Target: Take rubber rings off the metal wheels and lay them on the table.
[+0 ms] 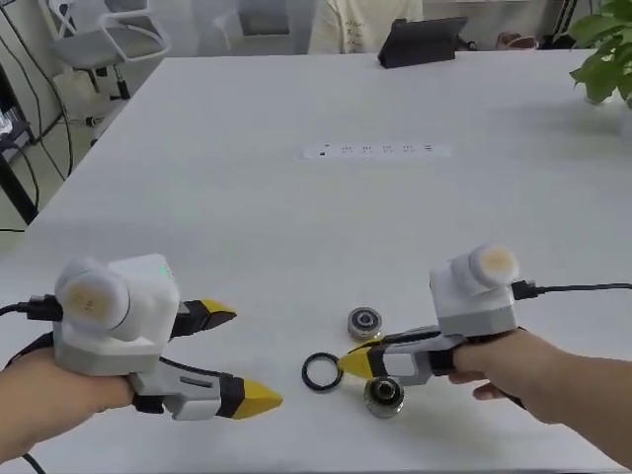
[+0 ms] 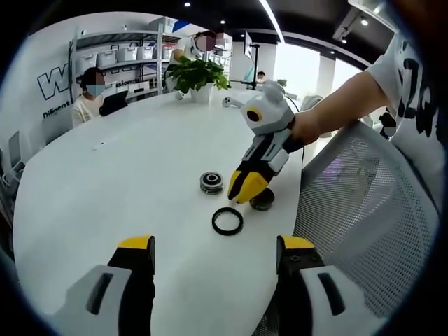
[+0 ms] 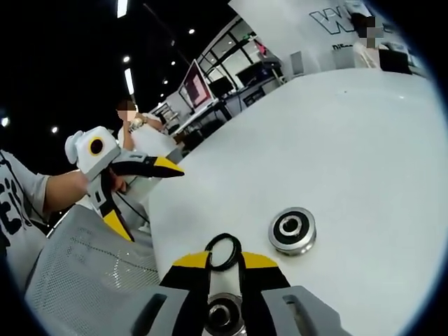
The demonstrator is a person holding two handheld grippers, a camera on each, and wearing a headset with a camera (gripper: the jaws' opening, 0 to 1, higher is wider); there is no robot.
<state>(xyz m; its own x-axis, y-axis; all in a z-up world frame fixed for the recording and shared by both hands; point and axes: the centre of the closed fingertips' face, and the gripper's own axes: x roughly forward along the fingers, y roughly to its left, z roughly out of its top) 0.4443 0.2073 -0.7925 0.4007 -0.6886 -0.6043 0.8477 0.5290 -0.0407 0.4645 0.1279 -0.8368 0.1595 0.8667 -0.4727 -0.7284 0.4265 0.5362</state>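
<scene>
A loose black rubber ring [image 1: 321,372] lies flat on the white table [image 1: 296,227]. My right gripper [image 1: 352,363] is shut, its yellow tips just right of the ring and not holding it. Under its jaws sits a bare metal wheel [image 1: 383,393], which shows through the narrow slit between them in the right gripper view [image 3: 224,313]. A second wheel [image 1: 364,322] with a dark outer band rests just behind. My left gripper [image 1: 237,354] is open and empty, left of the ring. From the left gripper view, the ring [image 2: 227,221] lies ahead of the open left gripper [image 2: 217,245].
A white power strip [image 1: 375,151] lies mid-table. A dark tablet [image 1: 423,41] and a seated person are at the far edge, a potted plant [image 1: 604,49] at the far right. A mesh chair back [image 2: 357,210] stands by the near edge.
</scene>
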